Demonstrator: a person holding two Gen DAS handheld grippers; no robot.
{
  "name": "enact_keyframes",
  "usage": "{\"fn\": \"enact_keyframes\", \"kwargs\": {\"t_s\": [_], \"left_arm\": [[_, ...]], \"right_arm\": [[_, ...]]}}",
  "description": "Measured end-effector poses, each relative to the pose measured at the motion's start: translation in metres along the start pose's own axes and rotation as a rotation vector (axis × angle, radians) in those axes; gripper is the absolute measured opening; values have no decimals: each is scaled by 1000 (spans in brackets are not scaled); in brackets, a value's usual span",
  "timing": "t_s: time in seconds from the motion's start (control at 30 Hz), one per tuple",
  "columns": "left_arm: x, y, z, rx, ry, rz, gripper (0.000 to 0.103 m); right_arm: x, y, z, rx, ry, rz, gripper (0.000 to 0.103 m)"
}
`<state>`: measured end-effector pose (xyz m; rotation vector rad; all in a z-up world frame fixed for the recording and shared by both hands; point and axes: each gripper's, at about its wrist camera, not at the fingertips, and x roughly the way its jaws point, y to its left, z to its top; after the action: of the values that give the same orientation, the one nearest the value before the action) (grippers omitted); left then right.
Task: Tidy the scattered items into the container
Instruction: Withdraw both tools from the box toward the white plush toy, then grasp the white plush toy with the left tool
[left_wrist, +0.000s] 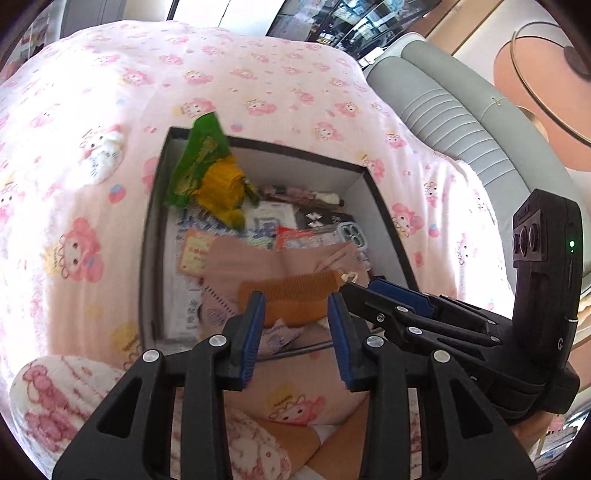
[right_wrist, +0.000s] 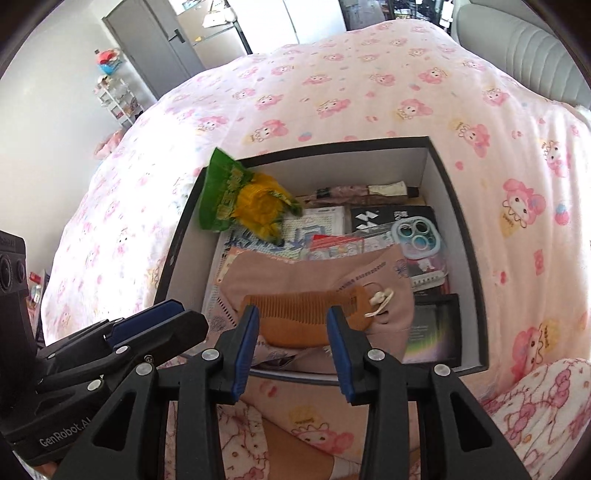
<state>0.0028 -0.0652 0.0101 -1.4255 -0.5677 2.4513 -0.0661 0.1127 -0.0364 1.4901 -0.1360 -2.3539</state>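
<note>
A black-rimmed box (left_wrist: 147, 240) (right_wrist: 461, 229) with white inner walls sits on the pink cartoon-print bed. Inside lie a green snack bag (left_wrist: 195, 158) (right_wrist: 221, 192), a yellow crinkled packet (left_wrist: 221, 188) (right_wrist: 258, 206), a pink face mask (left_wrist: 266, 262) (right_wrist: 295, 269), a brown comb (left_wrist: 295, 314) (right_wrist: 295, 328) on top of the mask, a phone case (left_wrist: 351, 236) (right_wrist: 417, 236) and booklets. My left gripper (left_wrist: 295, 299) (right_wrist: 188, 315) hovers open over the box's near edge, its pads clear of the comb below. Beside it, my right gripper (right_wrist: 292, 310) (left_wrist: 364, 290) is open too, nothing pinched.
A white cat plush (left_wrist: 103, 155) lies on the bedcover left of the box. A grey padded headboard (left_wrist: 443, 110) borders the bed on the right. A pink-patterned folded blanket (left_wrist: 55, 398) (right_wrist: 546, 398) sits near the box's front. A grey door (right_wrist: 155, 48) and a shelf stand far off.
</note>
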Motion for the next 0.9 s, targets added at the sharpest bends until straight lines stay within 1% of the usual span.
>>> {"fn": "enact_keyframes", "kwargs": {"t_s": [0.13,0.27,0.43,0.47,0.53,0.57,0.63,0.67,0.7,0.73,0.77,0.9], "left_arm": [[-12,24,-9,-53,-6,1,35],[-28,51,-10,-99,-49,40,35],[-47,93,1,-198,-130,83,39],[-49,103,5,-227,-147,92,39],[-50,126,17,-303,-168,124,39],[-50,139,25,-352,-181,134,39],[-49,166,39,-447,-218,121,39],[-47,180,48,-494,-242,126,39],[-42,194,56,-533,-254,147,40],[-35,207,63,-574,-248,172,40],[-27,220,69,-611,-243,178,40],[17,269,87,-783,-196,135,40]], "right_arm": [[8,23,-6,-43,27,29,34],[16,56,-3,-110,29,55,34],[36,92,16,-154,66,163,34],[40,99,23,-155,74,186,34],[45,113,41,-149,74,204,34],[48,120,52,-150,74,204,34],[53,136,79,-155,77,207,34],[57,146,95,-164,72,213,34],[62,154,108,-173,67,206,34],[69,162,121,-180,68,188,35],[81,170,134,-195,80,167,35],[143,187,162,-209,183,83,35]]}}
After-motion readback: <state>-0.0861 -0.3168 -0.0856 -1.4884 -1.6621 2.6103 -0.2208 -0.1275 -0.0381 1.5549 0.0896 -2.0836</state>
